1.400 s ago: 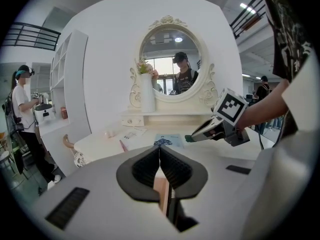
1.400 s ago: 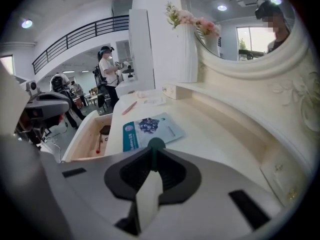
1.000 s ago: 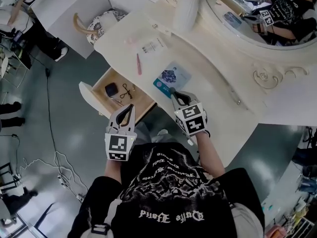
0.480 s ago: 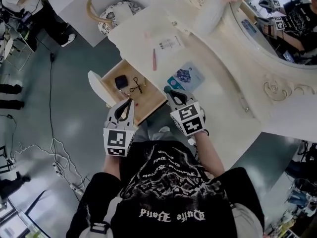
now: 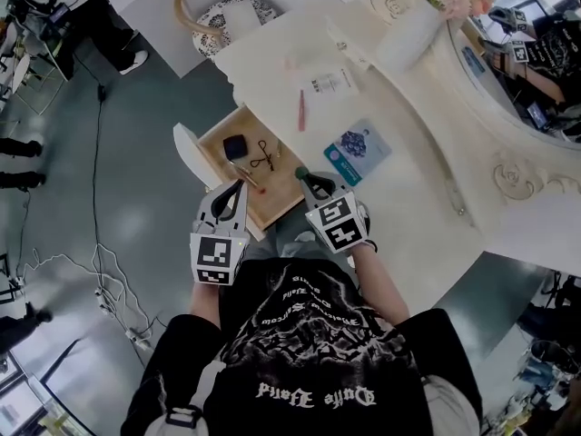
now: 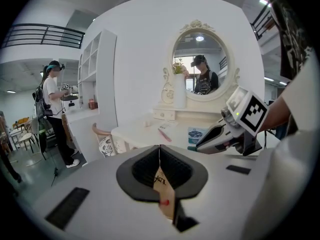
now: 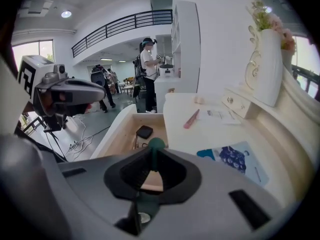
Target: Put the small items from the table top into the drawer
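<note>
1. The right gripper (image 7: pixel 151 159) has its jaws closed on a thin green stick (image 7: pixel 156 144). The stick's round knob pokes past the tips, at the corner of the drawer (image 5: pixel 188 151) nearest the table (image 5: pixel 408 180).
2. The left gripper (image 6: pixel 160 154) has its jaws pinched together on a flat tan piece (image 6: pixel 163 196) with a red mark, over the drawer's front edge.
3. Both pieces look light and stiff. The green stick seems smooth and could swivel, so a hold on the shaft below the knob suits it.
4. The drawer stands open under the table's front edge. A black box (image 5: pixel 234 146) and a black clip (image 5: pixel 263 157) lie in it.
5. A pink stick (image 5: pixel 302 110) and a blue card (image 5: pixel 357 151) lie on the table near that edge. The card is thin and probably best taken by an edge.
</note>
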Demonstrator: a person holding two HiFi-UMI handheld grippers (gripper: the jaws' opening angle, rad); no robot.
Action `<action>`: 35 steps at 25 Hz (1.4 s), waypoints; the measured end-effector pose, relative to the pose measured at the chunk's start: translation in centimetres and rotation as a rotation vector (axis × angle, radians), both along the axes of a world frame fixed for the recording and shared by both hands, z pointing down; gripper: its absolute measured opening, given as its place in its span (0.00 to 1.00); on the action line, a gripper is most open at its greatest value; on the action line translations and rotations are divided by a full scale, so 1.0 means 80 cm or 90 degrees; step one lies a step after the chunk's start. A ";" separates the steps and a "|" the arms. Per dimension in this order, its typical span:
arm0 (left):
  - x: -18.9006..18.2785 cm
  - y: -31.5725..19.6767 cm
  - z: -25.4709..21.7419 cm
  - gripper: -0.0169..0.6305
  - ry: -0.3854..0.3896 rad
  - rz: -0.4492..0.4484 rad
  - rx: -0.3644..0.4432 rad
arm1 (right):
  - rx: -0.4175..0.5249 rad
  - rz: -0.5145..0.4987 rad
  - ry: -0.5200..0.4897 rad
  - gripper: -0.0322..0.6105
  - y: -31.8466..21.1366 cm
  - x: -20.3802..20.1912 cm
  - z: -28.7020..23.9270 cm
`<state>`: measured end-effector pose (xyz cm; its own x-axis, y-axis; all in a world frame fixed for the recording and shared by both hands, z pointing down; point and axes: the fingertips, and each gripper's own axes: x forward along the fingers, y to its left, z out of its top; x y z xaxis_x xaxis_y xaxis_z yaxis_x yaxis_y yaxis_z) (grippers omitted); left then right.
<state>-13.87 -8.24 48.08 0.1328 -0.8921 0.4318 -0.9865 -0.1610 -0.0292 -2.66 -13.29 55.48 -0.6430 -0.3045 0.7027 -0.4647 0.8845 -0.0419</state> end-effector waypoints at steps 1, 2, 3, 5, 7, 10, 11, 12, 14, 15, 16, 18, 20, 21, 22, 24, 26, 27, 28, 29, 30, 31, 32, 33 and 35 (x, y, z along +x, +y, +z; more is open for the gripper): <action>-0.001 -0.002 0.000 0.05 -0.001 0.005 0.000 | -0.004 -0.006 0.008 0.12 0.002 -0.003 0.004; -0.002 -0.003 0.000 0.05 -0.002 0.009 0.001 | -0.007 -0.011 0.016 0.12 0.004 -0.006 0.009; -0.003 -0.005 0.001 0.05 -0.004 0.013 0.000 | -0.011 -0.015 0.023 0.12 0.005 -0.008 0.013; -0.005 -0.007 0.002 0.05 -0.004 0.017 -0.001 | -0.020 -0.017 0.030 0.12 0.006 -0.014 0.023; -0.008 -0.008 0.005 0.05 -0.002 0.021 -0.005 | -0.027 -0.014 0.036 0.12 0.007 -0.019 0.032; -0.012 -0.008 0.009 0.05 -0.001 0.024 -0.012 | -0.020 -0.010 0.044 0.12 0.007 -0.027 0.043; -0.014 -0.008 0.010 0.05 0.000 0.024 -0.014 | -0.016 -0.010 0.045 0.12 0.006 -0.031 0.045; -0.016 -0.008 0.011 0.05 -0.001 0.024 -0.017 | -0.016 -0.011 0.048 0.12 0.007 -0.036 0.049; -0.019 -0.007 0.013 0.05 -0.003 0.028 -0.022 | -0.022 -0.013 0.064 0.13 0.010 -0.042 0.061; -0.021 -0.006 0.014 0.05 -0.005 0.029 -0.024 | -0.028 -0.014 0.071 0.13 0.012 -0.045 0.067; -0.024 -0.005 0.014 0.05 -0.006 0.029 -0.026 | -0.035 -0.016 0.077 0.13 0.014 -0.048 0.073; -0.032 -0.003 0.015 0.05 -0.007 0.028 -0.031 | -0.049 -0.022 0.088 0.13 0.019 -0.055 0.083; -0.039 -0.003 0.015 0.05 -0.007 0.029 -0.035 | -0.060 -0.028 0.101 0.13 0.020 -0.059 0.091; -0.043 -0.004 0.015 0.05 -0.007 0.030 -0.035 | -0.065 -0.028 0.108 0.13 0.019 -0.060 0.094; -0.046 -0.005 0.016 0.05 -0.006 0.030 -0.035 | -0.068 -0.027 0.116 0.13 0.019 -0.060 0.098; -0.052 -0.007 0.016 0.05 -0.005 0.030 -0.035 | -0.071 -0.017 0.132 0.13 0.016 -0.060 0.106; -0.056 -0.010 0.017 0.05 -0.004 0.033 -0.036 | -0.066 0.003 0.150 0.13 0.009 -0.058 0.113; -0.057 -0.011 0.017 0.05 -0.004 0.036 -0.037 | -0.064 0.019 0.159 0.13 0.005 -0.057 0.116; -0.059 -0.013 0.019 0.05 -0.003 0.039 -0.039 | -0.062 0.035 0.165 0.13 0.001 -0.058 0.119; -0.059 -0.014 0.020 0.05 -0.002 0.041 -0.041 | -0.063 0.049 0.167 0.13 -0.002 -0.060 0.122; -0.060 -0.016 0.022 0.05 -0.002 0.044 -0.043 | -0.066 0.059 0.170 0.13 -0.005 -0.062 0.124; -0.060 -0.017 0.022 0.05 -0.002 0.046 -0.045 | -0.069 0.065 0.173 0.13 -0.006 -0.064 0.128; -0.061 -0.018 0.023 0.05 -0.002 0.049 -0.045 | -0.072 0.067 0.178 0.13 -0.007 -0.065 0.131; -0.063 -0.019 0.023 0.05 -0.002 0.050 -0.046 | -0.075 0.068 0.183 0.13 -0.008 -0.066 0.135; -0.068 -0.020 0.023 0.05 -0.003 0.051 -0.048 | -0.081 0.075 0.191 0.13 -0.010 -0.066 0.142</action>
